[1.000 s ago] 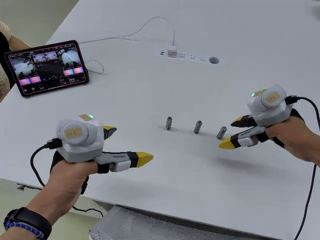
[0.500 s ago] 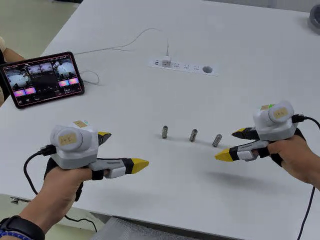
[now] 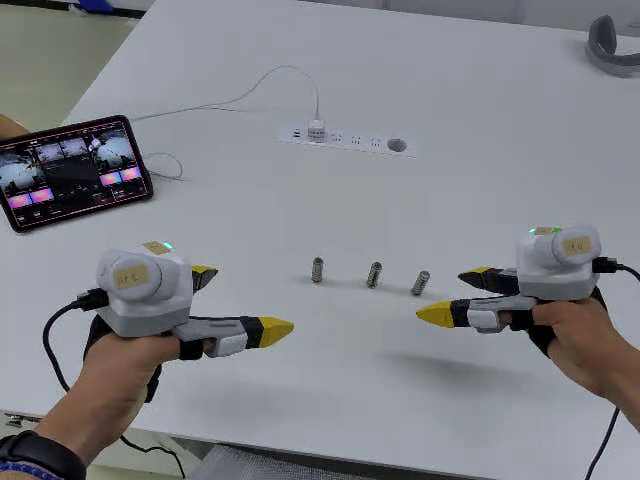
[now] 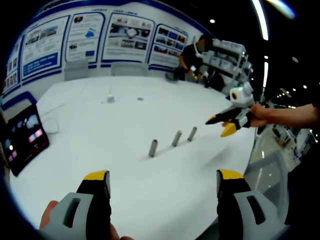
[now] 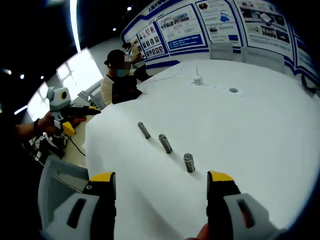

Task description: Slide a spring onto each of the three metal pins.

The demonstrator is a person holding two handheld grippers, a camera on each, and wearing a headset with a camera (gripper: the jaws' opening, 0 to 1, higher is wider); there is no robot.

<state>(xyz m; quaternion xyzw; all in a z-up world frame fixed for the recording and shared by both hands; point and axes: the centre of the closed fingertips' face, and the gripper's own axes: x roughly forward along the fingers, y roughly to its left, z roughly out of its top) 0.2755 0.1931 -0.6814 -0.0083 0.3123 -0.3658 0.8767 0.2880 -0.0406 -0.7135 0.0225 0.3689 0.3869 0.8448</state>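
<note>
White workbench [image 3: 500, 120] carries three pins [image 3: 374, 274] in a row at frame centre, each apparently already wearing a spring [image 5: 188, 162] (coils visible); left gripper [image 3: 245, 300] and right gripper [image 3: 450, 293] hang wide, empty; nothing seems left

I count three spring-wrapped pins [image 3: 374, 274], one tablet [image 3: 66, 171] and one power strip [image 3: 345, 141] on the surface [image 3: 480, 130], plus my left gripper [image 3: 248, 298] and right gripper [image 3: 447, 295].

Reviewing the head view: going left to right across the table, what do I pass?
tablet → left tool → first spring-covered pin → second pin → third pin → right tool
</note>
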